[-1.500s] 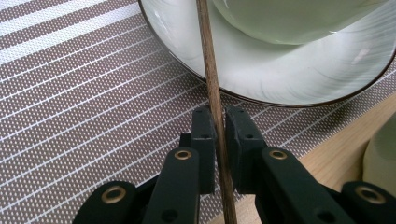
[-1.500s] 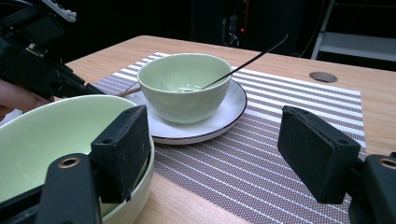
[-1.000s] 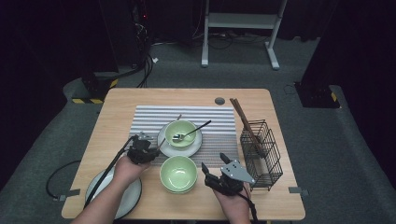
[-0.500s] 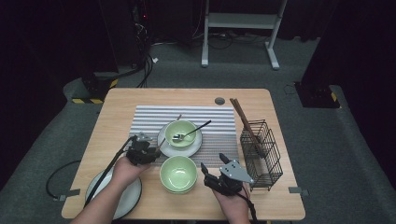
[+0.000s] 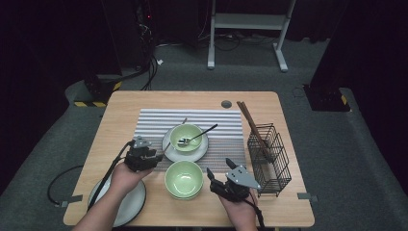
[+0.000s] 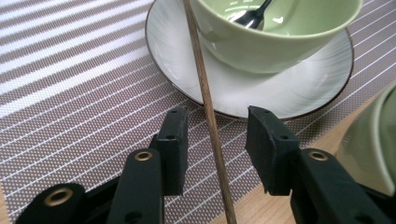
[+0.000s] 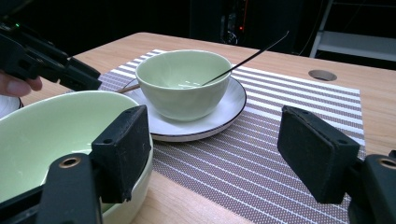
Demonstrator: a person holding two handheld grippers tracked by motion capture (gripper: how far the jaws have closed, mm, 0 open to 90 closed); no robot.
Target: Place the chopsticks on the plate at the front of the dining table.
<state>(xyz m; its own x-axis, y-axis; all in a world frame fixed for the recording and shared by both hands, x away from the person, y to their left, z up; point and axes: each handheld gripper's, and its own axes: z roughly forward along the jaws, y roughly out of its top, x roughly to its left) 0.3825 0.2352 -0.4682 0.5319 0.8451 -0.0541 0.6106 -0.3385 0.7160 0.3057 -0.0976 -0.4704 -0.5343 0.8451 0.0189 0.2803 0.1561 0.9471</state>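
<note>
Two green bowls: one [image 5: 186, 137] with spoon [image 5: 195, 139] on white plate [image 5: 169, 144], one [image 5: 183, 179] near front edge. One chopstick [image 6: 205, 107] lies between left gripper [image 6: 215, 135] jaws, just opening, pads clear. Right gripper [image 7: 212, 154] spread, empty. Wire basket [image 5: 269, 159] right. Striped placemat [image 5: 154, 120], wooden table [image 5: 120, 110], dark grey floor.

A wooden table [image 5: 125, 110] carries a striped placemat [image 5: 154, 120] at its centre. On the mat stands a white plate [image 5: 203, 150] with a dark rim. It bears a pale green bowl [image 5: 185, 134], in which a metal spoon [image 5: 199, 135] rests (handle pointing out over the rim). A black wire basket [image 5: 281, 168] stands at the right edge, with brown chopsticks [image 5: 250, 122] leaning in it. A second white plate [image 5: 130, 204] lies at the front left corner. A round cable hole [image 5: 226, 104] sits near the far edge.
</note>
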